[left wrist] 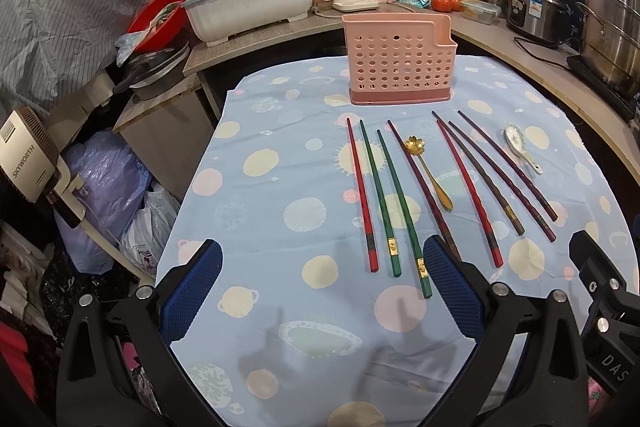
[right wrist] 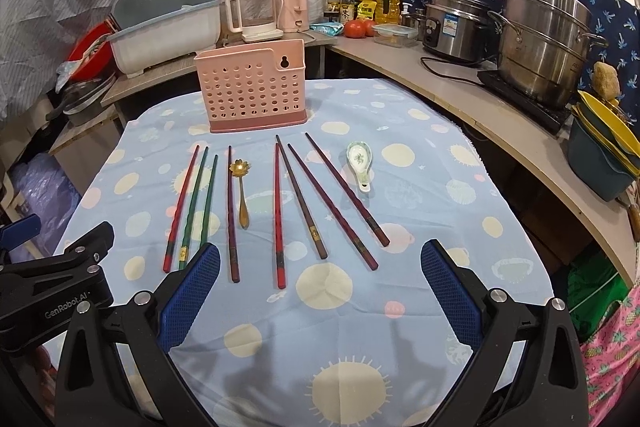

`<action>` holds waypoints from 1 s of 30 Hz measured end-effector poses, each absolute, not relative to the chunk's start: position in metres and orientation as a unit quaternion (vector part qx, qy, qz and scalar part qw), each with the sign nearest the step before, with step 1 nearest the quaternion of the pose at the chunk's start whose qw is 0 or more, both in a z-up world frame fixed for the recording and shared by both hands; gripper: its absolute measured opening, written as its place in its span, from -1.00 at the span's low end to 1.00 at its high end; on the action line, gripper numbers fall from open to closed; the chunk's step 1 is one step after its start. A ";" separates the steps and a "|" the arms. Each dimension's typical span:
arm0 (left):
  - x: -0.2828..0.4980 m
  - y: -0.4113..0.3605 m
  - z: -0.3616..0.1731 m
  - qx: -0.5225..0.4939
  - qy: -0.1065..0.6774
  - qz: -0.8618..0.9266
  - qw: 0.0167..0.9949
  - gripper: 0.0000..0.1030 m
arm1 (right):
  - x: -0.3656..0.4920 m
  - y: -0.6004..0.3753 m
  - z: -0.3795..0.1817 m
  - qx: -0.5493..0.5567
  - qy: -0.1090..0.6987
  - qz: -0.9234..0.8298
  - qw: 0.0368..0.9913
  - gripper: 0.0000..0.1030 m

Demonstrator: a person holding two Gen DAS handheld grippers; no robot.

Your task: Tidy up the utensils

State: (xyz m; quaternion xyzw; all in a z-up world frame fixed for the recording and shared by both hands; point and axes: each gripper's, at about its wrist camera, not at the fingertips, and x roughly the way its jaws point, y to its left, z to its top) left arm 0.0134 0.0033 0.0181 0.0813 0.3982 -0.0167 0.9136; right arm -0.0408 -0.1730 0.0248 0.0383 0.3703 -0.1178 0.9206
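Note:
A pink perforated utensil holder (left wrist: 401, 61) (right wrist: 253, 89) stands upright at the far side of the table. In front of it lie several chopsticks in a row: a red one (left wrist: 361, 195) (right wrist: 181, 207), two green ones (left wrist: 378, 197) (right wrist: 195, 203), and dark red and brown ones (left wrist: 506, 169) (right wrist: 332, 201). A gold flower spoon (left wrist: 428, 173) (right wrist: 240, 191) lies among them. A white ceramic spoon (left wrist: 522, 147) (right wrist: 360, 163) lies to the right. My left gripper (left wrist: 322, 285) and right gripper (right wrist: 320, 285) are both open and empty above the near part of the table.
The table has a light blue patterned cloth (left wrist: 280, 187) (right wrist: 440, 207). A counter behind holds a dish tub (left wrist: 248, 7), kettles (right wrist: 256, 11), bottles and steel pots (right wrist: 540, 39). Bags and clutter sit left of the table (left wrist: 108, 187). Bowls stack at right (right wrist: 604, 143).

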 end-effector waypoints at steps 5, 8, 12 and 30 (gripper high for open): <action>0.018 0.006 0.019 0.078 0.399 -0.015 0.913 0.87 | -0.039 -0.171 0.025 0.035 0.369 -0.111 0.922 0.87; 0.019 0.007 0.017 0.077 0.402 -0.014 0.912 0.87 | -0.037 -0.171 0.023 0.040 0.373 -0.107 0.921 0.87; 0.021 0.007 0.015 0.076 0.407 -0.014 0.910 0.87 | -0.034 -0.173 0.021 0.045 0.379 -0.105 0.918 0.87; 0.023 0.010 0.008 0.066 0.420 -0.023 0.905 0.87 | -0.037 -0.179 0.019 0.054 0.380 -0.115 0.916 0.87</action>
